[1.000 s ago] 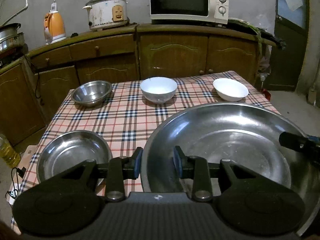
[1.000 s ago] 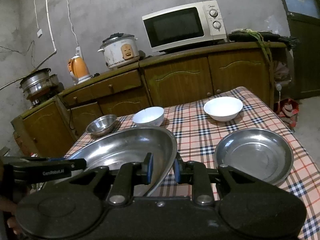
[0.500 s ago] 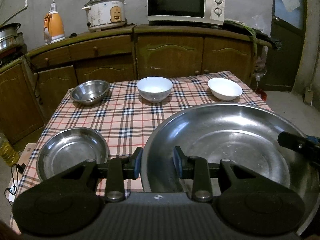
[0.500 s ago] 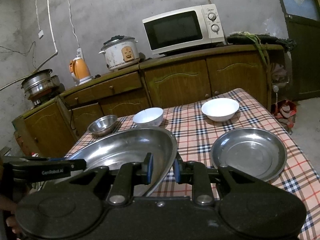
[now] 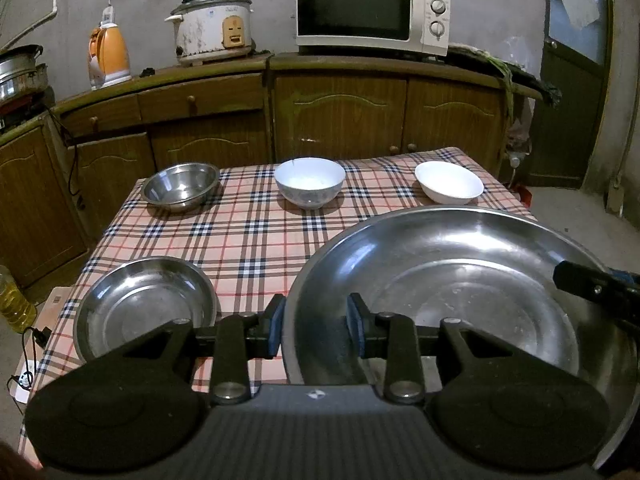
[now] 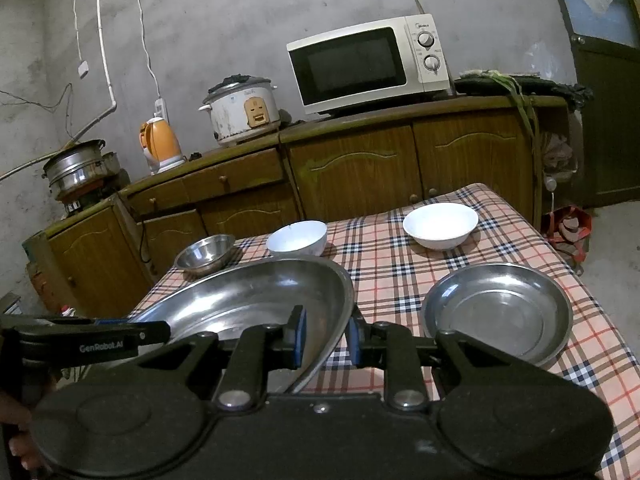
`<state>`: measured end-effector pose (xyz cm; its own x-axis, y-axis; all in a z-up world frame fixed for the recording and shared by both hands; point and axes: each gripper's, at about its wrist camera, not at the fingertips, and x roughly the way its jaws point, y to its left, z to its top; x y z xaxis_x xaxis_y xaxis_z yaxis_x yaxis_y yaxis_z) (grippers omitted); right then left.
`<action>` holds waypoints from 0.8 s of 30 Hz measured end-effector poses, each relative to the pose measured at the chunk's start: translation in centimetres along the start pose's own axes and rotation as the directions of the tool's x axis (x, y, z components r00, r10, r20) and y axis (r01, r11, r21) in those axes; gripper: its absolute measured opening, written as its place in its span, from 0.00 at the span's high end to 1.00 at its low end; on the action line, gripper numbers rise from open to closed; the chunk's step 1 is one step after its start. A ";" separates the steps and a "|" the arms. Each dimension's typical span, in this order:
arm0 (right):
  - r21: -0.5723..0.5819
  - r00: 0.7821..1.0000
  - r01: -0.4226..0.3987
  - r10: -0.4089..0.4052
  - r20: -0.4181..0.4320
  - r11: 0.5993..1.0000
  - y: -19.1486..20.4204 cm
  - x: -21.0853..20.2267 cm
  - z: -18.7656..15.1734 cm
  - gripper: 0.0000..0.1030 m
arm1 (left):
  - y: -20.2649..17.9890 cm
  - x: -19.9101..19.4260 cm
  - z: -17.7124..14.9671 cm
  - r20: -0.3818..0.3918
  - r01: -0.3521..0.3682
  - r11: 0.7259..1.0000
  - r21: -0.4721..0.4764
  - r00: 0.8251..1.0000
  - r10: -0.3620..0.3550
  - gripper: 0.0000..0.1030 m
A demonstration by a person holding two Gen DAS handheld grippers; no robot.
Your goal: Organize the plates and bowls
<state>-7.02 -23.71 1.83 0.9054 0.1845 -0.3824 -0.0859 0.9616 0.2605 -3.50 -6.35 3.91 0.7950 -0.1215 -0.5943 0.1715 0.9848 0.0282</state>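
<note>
Left wrist view: left tongs (image 5: 315, 330) gripping near rim of large steel basin (image 5: 460, 288), raised over checked desk (image 5: 248, 232); right tongs (image 6: 326, 342) gripping its opposite rim. Small steel plate (image 5: 144, 308) lying just beside. Farther back: steel bowl (image 5: 180, 186), white bowl (image 5: 309, 182), shallow white bowl (image 5: 449, 182) sitting in a row.

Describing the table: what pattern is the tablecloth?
Pink plaid tablecloth with dark and red stripes; clearest in the left wrist view.
</note>
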 end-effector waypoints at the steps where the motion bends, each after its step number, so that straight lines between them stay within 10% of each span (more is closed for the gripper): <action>1: 0.000 1.000 -0.001 0.001 -0.001 1.000 0.0 0.0 0.0 0.73 | 0.0 0.0 0.0 -0.001 0.000 1.000 0.000 1.000 0.000 0.68; 24: 0.011 1.000 0.013 -0.012 -0.026 1.000 -0.1 1.8 -0.2 0.73 | 0.3 1.0 0.1 -0.024 -0.001 1.000 -0.013 1.000 0.000 0.68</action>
<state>-5.46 -23.39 0.93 0.8953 0.1779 -0.4084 -0.0701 0.9616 0.2653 -2.63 -6.17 3.43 0.7811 -0.1182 -0.6131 0.1635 0.9864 0.0182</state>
